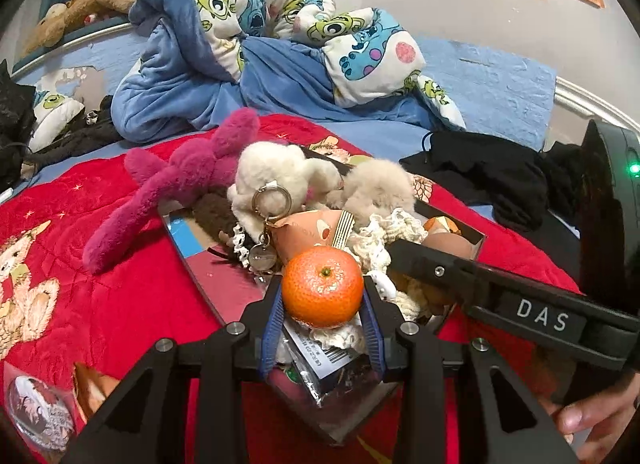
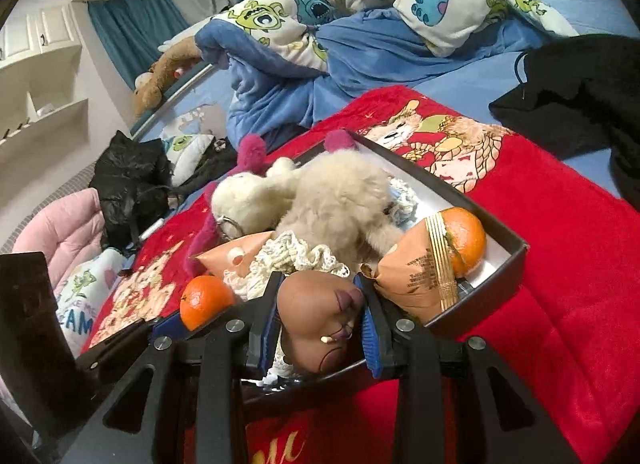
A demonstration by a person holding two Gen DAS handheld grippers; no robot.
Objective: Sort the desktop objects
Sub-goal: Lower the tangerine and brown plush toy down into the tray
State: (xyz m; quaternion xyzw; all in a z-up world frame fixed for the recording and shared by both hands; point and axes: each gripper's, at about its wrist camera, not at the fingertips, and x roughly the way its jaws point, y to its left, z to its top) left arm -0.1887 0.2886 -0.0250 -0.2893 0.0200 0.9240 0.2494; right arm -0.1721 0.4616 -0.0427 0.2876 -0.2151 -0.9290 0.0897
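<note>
My left gripper (image 1: 322, 298) is shut on an orange tangerine (image 1: 320, 280), its blue pads pressing both sides, just over the near end of a dark box (image 1: 200, 260). My right gripper (image 2: 320, 296) is shut on a brown, face-like squishy toy (image 2: 316, 316) above the same box (image 2: 516, 252). The box is crowded with a white plush (image 1: 280, 171), a beige fluffy plush (image 2: 340, 199), a peach packet with a gold band (image 2: 416, 276), crochet lace (image 2: 292, 256) and a second tangerine (image 2: 466, 240). A pink plush (image 1: 176, 191) lies across its left rim.
The box rests on a red blanket (image 2: 560, 284) spread over a bed. Black clothing (image 1: 480, 171) lies to the right, and a crumpled blue cartoon quilt (image 1: 260, 43) is behind. A round badge (image 1: 36, 412) sits at the near left. A person's hand (image 1: 592, 420) grips the right tool.
</note>
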